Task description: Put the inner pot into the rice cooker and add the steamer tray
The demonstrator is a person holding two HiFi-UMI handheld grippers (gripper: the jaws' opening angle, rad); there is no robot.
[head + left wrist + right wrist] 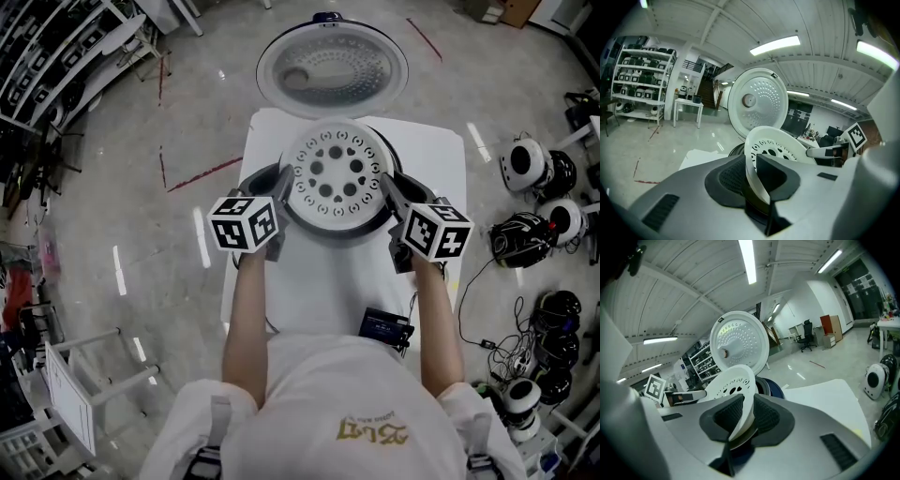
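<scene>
The white steamer tray (336, 176), round with many holes, sits level in the mouth of the dark rice cooker (367, 228) on the white table (319, 291). The cooker's lid (333, 70) stands open behind it. The inner pot is hidden under the tray. My left gripper (279, 187) is at the tray's left rim and my right gripper (392, 192) at its right rim. In the left gripper view the tray's rim (754, 176) runs between the jaws of the left gripper (752, 174). In the right gripper view the rim (740, 408) lies loosely between the jaws of the right gripper (743, 416). Both stand slightly open.
A small black device (384, 326) with a cable lies at the table's front right edge. Several round helmets or machines (525, 164) and cables crowd the floor to the right. Shelving (56, 56) stands at the far left, a white stool frame (84, 375) at the near left.
</scene>
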